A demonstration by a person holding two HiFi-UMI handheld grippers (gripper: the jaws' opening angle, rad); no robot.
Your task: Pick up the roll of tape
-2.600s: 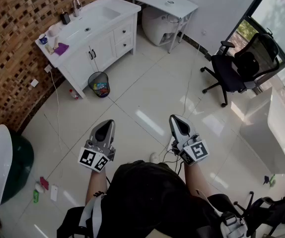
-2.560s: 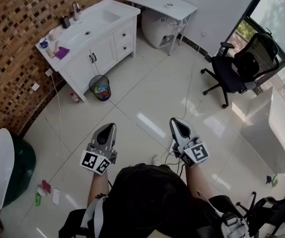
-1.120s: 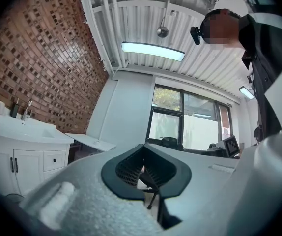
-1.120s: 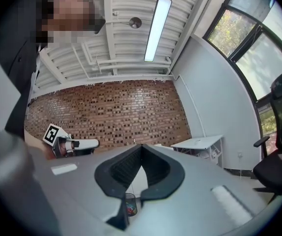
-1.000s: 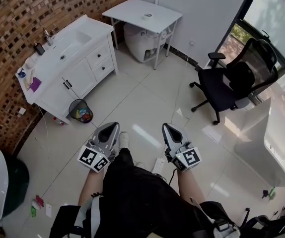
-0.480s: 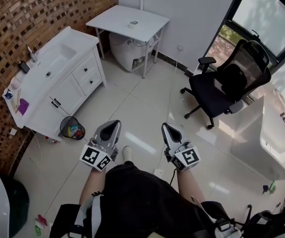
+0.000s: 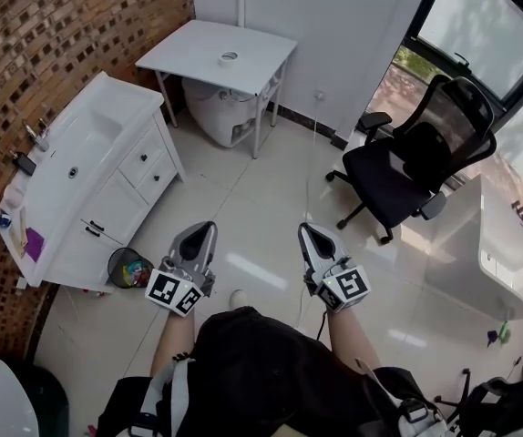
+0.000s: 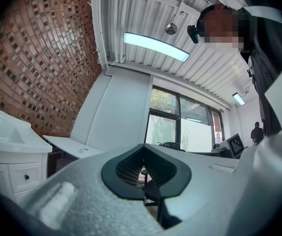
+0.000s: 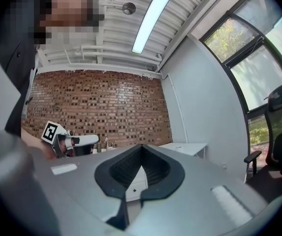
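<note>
The roll of tape [image 7: 229,58] is a small pale ring lying on a white table [image 7: 198,48] against the far wall. In the left gripper view the tape [image 8: 84,150] is a tiny bump on that table, far off to the left of the jaws. My left gripper [image 7: 204,229] and right gripper [image 7: 309,231] are held side by side over the tiled floor, well short of the table. Both point forward and both are shut with nothing in them. The left gripper's dark pads [image 8: 131,168] meet at the tip, as do those of the right gripper [image 9: 142,147].
A white vanity with a sink [image 7: 70,167] stands along the brick wall at the left, with a bin [image 7: 129,267] by it. A black office chair [image 7: 407,167] is at the right, a white desk [image 7: 507,253] beyond it. A white tub [image 7: 216,116] sits under the table.
The person has walked forward: table and tape now lie nearer and further left in the head view, the vanity has slid down the left side. Both grippers stay shut and level.
</note>
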